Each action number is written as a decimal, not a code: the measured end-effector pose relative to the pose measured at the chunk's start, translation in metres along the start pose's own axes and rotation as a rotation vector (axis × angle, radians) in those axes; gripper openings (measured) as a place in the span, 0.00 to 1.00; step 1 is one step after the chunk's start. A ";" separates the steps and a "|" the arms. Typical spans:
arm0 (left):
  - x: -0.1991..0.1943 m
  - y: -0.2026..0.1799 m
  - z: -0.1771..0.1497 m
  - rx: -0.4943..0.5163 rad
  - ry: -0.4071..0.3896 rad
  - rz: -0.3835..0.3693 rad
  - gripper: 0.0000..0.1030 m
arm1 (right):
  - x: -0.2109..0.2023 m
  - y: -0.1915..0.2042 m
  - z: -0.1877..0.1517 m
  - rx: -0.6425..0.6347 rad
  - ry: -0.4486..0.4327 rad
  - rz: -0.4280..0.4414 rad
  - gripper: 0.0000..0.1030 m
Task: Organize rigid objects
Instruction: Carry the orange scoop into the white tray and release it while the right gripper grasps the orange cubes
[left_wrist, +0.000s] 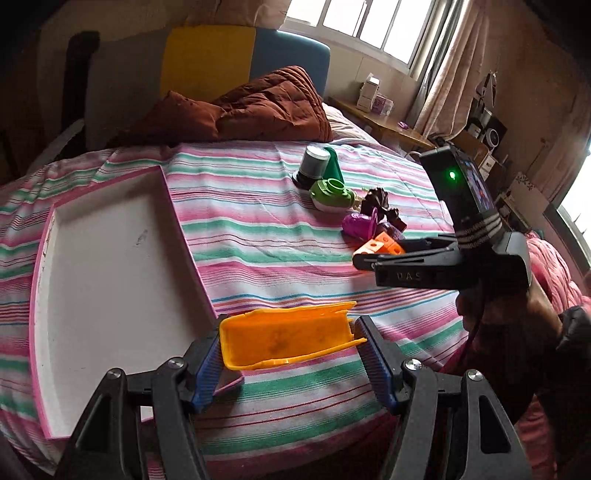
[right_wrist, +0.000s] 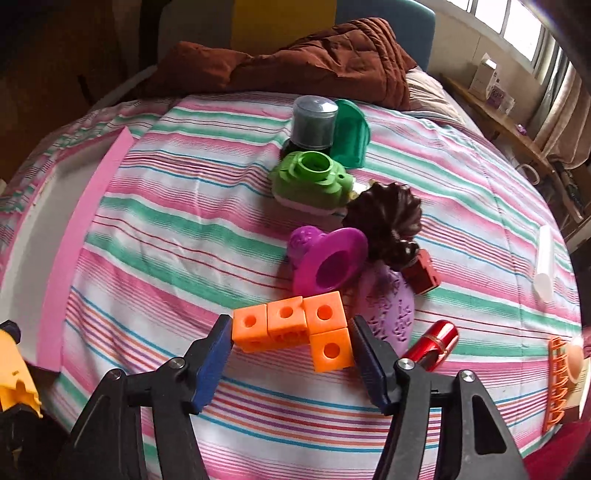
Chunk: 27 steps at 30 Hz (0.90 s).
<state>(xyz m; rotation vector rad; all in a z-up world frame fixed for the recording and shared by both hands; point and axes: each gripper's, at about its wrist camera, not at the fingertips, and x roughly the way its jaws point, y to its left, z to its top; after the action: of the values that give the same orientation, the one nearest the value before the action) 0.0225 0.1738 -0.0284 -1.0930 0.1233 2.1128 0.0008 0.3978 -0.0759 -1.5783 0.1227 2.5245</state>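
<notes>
Gripping a yellow plastic shell (left_wrist: 288, 339) in our left gripper (left_wrist: 290, 345) beside the pink-rimmed tray (left_wrist: 110, 266), we closed our right gripper (right_wrist: 291, 338) around the orange cube block (right_wrist: 295, 326) on the striped bedspread (right_wrist: 184, 221).

Open striped bed (right_wrist: 184, 229) between the tray (left_wrist: 110, 258) and the toy cluster, an easy lane there. Tray floor bare. On the right it's crowded: orange cubes (right_wrist: 295, 328) touch the purple cup (right_wrist: 328, 262), with the red tube (right_wrist: 432, 343) just beside.
</notes>
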 end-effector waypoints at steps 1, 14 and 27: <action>-0.004 0.005 0.002 -0.010 -0.010 0.007 0.66 | 0.000 0.006 0.001 -0.006 0.004 0.026 0.62; -0.006 0.153 0.033 -0.246 -0.007 0.243 0.66 | 0.005 0.035 -0.018 -0.073 0.074 0.158 0.62; 0.051 0.221 0.083 -0.287 0.039 0.352 0.66 | 0.006 0.033 -0.019 -0.089 0.068 0.152 0.62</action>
<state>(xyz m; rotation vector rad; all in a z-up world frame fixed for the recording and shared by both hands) -0.1955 0.0762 -0.0655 -1.3611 0.0317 2.4798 0.0089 0.3626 -0.0896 -1.7521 0.1465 2.6243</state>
